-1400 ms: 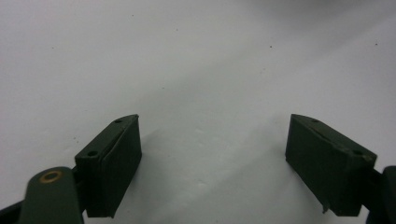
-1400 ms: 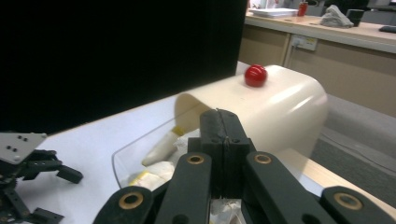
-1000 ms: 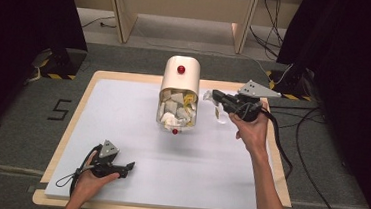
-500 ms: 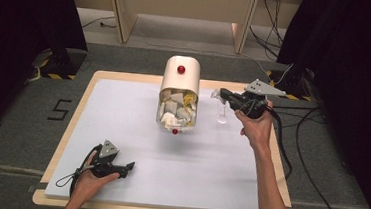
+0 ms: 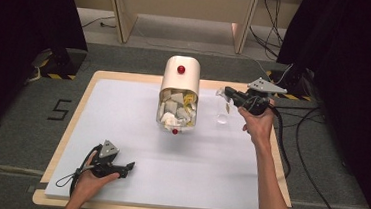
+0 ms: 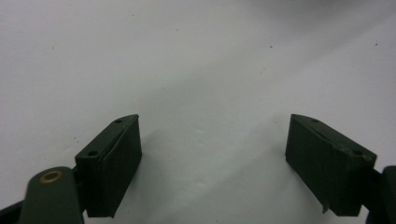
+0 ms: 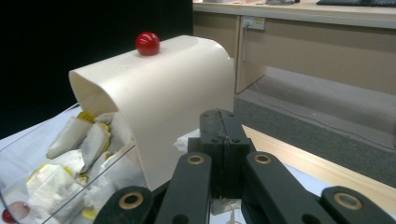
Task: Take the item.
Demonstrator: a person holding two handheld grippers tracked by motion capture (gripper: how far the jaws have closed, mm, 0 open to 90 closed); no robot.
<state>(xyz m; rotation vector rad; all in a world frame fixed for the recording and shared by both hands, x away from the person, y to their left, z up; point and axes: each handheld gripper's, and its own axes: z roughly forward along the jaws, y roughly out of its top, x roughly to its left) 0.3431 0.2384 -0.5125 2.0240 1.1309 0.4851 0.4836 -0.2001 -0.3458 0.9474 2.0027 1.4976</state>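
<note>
A cream box (image 5: 180, 81) with a red knob (image 5: 180, 69) stands at the table's far middle. Its clear drawer (image 5: 176, 115) is pulled out and full of white and yellow sachets. My right gripper (image 5: 228, 94) hovers to the right of the box, above a clear glass (image 5: 221, 115). In the right gripper view the gripper (image 7: 223, 126) is shut, with a white sachet (image 7: 223, 205) pinched and hanging under the jaws; the box (image 7: 177, 93) rises just behind. My left gripper (image 5: 129, 168) lies on the mat at front left, open (image 6: 212, 158), with nothing between the jaws.
A white mat (image 5: 122, 119) covers the wooden table (image 5: 81, 101). Cables (image 5: 291, 143) trail off the right edge. Desk legs (image 5: 123, 9) stand on the floor beyond the table.
My right gripper has moved right, away from the box's drawer, carrying the sachet over the glass. The left gripper has not moved.
</note>
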